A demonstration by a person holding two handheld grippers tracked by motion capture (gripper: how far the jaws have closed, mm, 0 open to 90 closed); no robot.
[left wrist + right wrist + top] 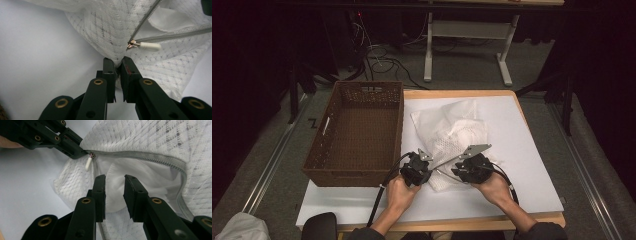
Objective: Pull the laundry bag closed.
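Here, a white mesh bag (451, 135) lies in the middle of the frame in the high view, on the white table (532, 165), just to the right of the brown basket (357, 132).

The left claw (118, 65) is pressed together and pinches the bag's mesh, right at the end of the grey zipper (172, 35). The small white zipper pull (149, 46) sits just up and to the right of that pinch, very near it.

In the right gripper view, the right claw (114, 195) is spread apart and holds nothing. The pull (88, 164) lies up and to the left of it, close by, hanging down with its long side nearly upright. The zipper runs off to the right from there.

So I think the right claw is the free one to reach up-left for the pull, while the left claw keeps the bag from sliding.
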